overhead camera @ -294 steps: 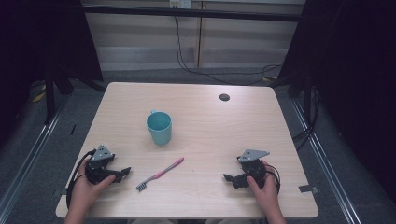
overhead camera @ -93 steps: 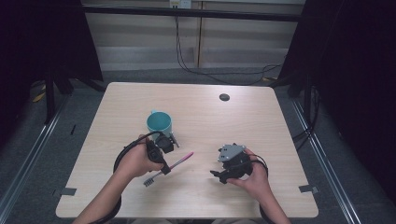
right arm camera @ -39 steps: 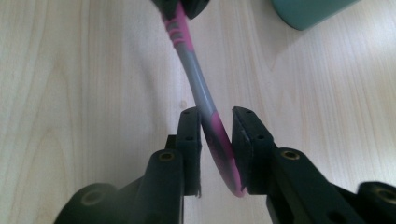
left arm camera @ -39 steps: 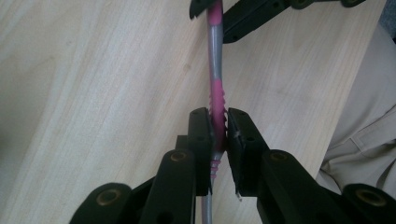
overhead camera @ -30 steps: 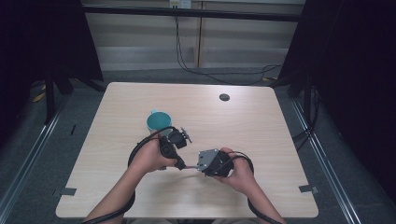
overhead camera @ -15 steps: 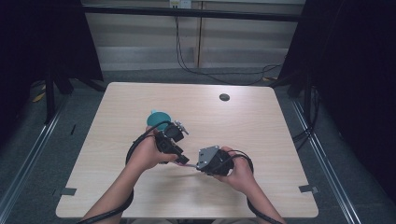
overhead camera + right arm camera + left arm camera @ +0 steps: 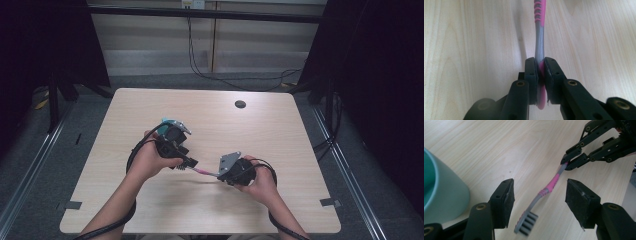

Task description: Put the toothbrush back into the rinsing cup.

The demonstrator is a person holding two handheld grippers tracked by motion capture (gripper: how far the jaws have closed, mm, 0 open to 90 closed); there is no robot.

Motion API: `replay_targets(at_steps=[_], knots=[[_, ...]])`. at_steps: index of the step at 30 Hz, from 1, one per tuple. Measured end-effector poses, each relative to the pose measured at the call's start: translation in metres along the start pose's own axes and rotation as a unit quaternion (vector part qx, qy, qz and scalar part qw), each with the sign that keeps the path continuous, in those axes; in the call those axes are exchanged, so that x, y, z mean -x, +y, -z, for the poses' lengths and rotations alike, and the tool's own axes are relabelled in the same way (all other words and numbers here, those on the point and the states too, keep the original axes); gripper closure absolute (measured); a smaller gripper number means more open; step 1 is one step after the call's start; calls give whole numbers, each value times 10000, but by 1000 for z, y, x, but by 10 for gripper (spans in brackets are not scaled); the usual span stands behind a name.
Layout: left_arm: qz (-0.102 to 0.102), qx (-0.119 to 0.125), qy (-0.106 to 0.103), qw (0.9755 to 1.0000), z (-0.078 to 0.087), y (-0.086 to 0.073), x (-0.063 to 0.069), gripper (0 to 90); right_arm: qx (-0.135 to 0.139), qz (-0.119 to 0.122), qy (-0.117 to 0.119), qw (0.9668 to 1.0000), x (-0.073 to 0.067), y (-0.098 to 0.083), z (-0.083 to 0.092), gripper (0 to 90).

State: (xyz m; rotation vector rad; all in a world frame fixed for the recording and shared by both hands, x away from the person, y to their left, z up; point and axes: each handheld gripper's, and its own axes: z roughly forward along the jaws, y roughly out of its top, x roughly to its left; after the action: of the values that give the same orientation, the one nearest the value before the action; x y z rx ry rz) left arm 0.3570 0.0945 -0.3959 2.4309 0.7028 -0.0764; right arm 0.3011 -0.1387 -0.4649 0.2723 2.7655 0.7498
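A pink and grey toothbrush point(image 7: 203, 171) hangs just above the wooden table point(image 7: 280, 130) between the two hands. My right gripper point(image 7: 220, 174) is shut on its handle end, and the right gripper view shows the pads clamped on the handle point(image 7: 539, 30). My left gripper point(image 7: 539, 195) stands open around the bristle end point(image 7: 549, 188); its jaws have just been opening and its pads do not touch the brush. The right gripper point(image 7: 569, 163) shows farther off in the left gripper view. A teal cup point(image 7: 441, 192) stands close beside the left gripper, mostly hidden behind it in the high view point(image 7: 167, 122).
A small black round disc point(image 7: 240, 104) lies near the table's far edge. Two strips of tape point(image 7: 331, 202) mark the front corners. Cables trail from both grippers along the forearms. Dark frames and floor rails flank the table.
The left gripper's jaws have opened off the toothbrush's bristle end, and the hand has drawn slightly back toward the cup. The right gripper has kept its hold on the handle in place.
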Motion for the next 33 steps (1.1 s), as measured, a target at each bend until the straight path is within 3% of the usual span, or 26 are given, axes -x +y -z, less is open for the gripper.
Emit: replay_targets(at_steps=[13,33], knots=[[141,0,38,9999,4,-11,-5,395,-4,-592,-77,9982,13,-17,7,815],[415,122,-39,9991,-2,-32,-10,385,194,-1066,-146,9940,19,-18,14,815]])
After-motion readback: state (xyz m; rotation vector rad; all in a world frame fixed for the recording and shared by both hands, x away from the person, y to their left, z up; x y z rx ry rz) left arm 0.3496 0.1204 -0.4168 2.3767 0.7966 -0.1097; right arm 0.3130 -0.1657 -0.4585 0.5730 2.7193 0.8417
